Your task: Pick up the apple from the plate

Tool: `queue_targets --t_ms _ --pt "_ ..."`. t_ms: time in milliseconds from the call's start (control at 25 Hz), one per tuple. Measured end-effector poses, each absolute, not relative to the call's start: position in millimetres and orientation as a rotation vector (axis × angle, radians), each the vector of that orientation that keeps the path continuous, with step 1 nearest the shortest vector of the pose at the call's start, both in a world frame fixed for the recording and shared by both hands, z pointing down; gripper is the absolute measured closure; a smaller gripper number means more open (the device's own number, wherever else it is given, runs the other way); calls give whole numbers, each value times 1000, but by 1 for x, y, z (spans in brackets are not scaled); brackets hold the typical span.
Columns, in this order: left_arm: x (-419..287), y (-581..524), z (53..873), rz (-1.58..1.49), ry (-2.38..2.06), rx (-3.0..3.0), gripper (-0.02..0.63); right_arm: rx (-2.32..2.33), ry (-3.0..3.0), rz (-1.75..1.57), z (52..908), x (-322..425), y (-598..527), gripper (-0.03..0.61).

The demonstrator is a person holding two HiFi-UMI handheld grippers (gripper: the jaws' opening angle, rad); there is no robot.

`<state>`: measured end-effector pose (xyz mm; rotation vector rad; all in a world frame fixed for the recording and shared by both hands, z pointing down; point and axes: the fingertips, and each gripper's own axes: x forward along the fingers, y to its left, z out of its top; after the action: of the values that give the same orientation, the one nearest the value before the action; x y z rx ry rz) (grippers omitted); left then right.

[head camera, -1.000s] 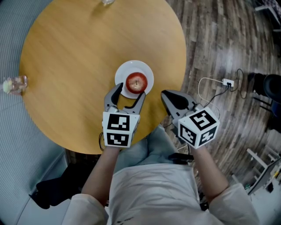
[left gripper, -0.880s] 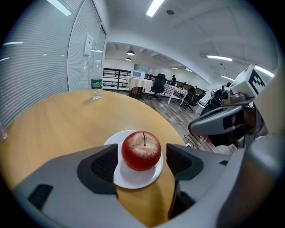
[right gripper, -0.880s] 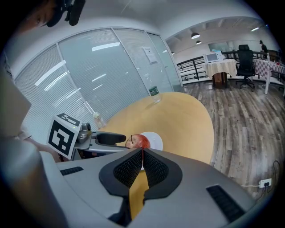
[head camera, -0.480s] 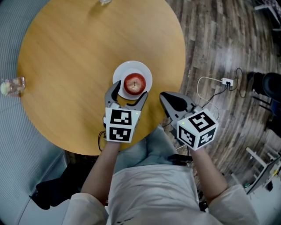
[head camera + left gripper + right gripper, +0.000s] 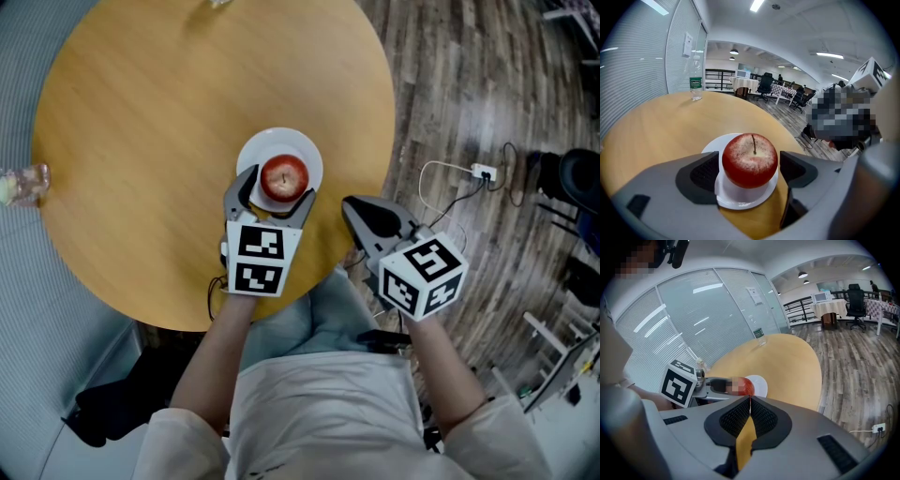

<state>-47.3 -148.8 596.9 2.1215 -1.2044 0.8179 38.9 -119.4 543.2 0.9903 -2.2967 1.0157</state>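
A red apple (image 5: 284, 176) stands stem up on a small white plate (image 5: 251, 150) near the front edge of the round wooden table (image 5: 141, 141). My left gripper (image 5: 277, 192) is open wide, one jaw on each side of the apple (image 5: 750, 159). The pads stand close beside its flanks without pressing, and the apple rests on the plate (image 5: 736, 201). My right gripper (image 5: 361, 211) hangs off the table's right edge over the person's lap. It is shut with nothing in it; in the right gripper view its pads (image 5: 740, 416) meet.
A water bottle (image 5: 695, 84) stands at the table's far edge. A small clear object (image 5: 21, 183) lies at the left rim. On the wooden floor to the right are a white power strip (image 5: 485, 174) with its cable and a dark chair (image 5: 567, 187).
My left gripper has moved forward over the plate's near rim, with its jaws opened wider, so they now flank the apple. The right gripper has stayed still.
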Motion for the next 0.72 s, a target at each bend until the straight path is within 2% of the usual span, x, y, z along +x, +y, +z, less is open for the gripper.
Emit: queue_targets --t_ms 720 --pt "-48 -145 606 844 -1185 2101 224 990 -2291 1024 545 43 -111 548"
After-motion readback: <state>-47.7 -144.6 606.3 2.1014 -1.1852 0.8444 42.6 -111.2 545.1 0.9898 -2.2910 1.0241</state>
